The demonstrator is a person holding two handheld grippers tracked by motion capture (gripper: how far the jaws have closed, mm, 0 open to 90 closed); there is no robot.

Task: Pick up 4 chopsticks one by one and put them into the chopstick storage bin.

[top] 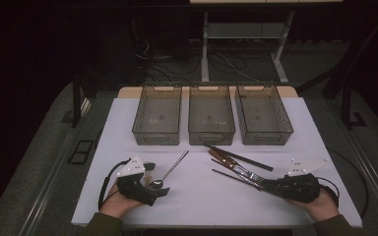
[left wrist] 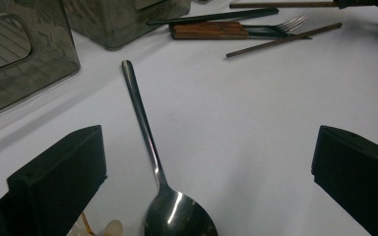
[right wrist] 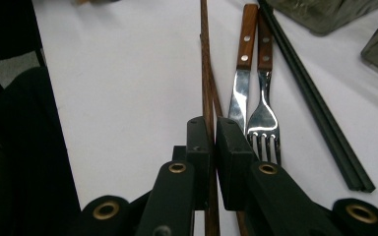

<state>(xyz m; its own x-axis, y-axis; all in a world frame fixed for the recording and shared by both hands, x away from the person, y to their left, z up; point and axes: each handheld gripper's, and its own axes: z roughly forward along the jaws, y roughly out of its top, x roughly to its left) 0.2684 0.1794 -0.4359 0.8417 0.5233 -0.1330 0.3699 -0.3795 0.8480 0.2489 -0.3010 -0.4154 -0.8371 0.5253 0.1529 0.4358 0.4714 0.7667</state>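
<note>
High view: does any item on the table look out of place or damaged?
Nothing looks damaged or spilled. The cutlery lies loose before the three bins: the spoon between the open left claw, and the right claw shut on the brown chopsticks.

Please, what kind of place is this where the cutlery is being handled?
Probably a lab or recording workspace, not a kitchen. A white table stands on grey carpet with loose cables behind it, three identical clear bins sit in a neat row, and each hand works a hand-held gripper near laid-out cutlery.
</note>
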